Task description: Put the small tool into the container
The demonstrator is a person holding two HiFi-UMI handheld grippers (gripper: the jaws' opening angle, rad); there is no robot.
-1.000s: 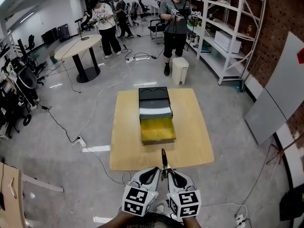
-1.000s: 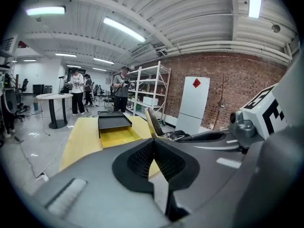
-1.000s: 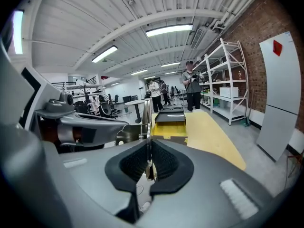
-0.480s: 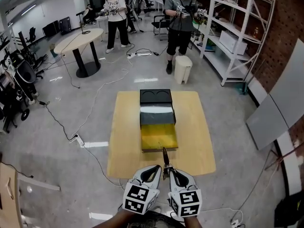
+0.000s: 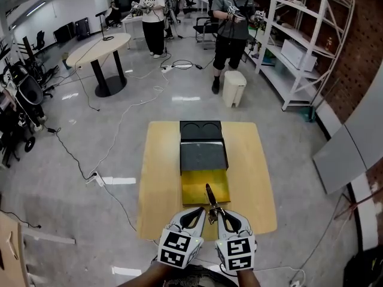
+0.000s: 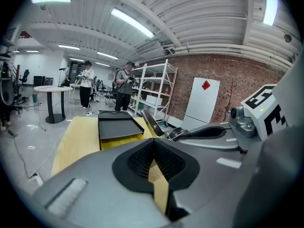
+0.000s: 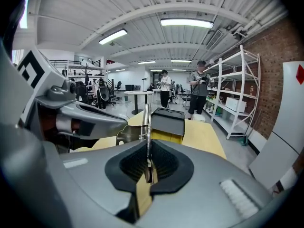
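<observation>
A black container point(image 5: 203, 154) lies along the middle of the wooden table point(image 5: 161, 178), with its yellow drawer point(image 5: 206, 187) pulled out toward me. My right gripper point(image 5: 214, 213) is shut on the small tool point(image 5: 210, 197), a thin metal piece with a dark end that points forward over the drawer's near edge. In the right gripper view the tool point(image 7: 147, 127) stands upright between the jaws of my right gripper point(image 7: 148, 167), in front of the container point(image 7: 167, 120). My left gripper point(image 5: 197, 215) sits close beside it, shut, with nothing held. In the left gripper view, my left gripper point(image 6: 154, 167) has the tool point(image 6: 149, 122) to its right.
Two people point(image 5: 230, 23) stand at the back of the room near a white bin point(image 5: 234, 88). White shelving point(image 5: 299, 46) runs along the right. A round table point(image 5: 99, 43) stands at the back left. Cables point(image 5: 119, 130) trail over the floor left of the table.
The table and container have come closer in the head view. Both grippers, the right one still holding the tool, have advanced over the table's near edge toward the yellow drawer.
</observation>
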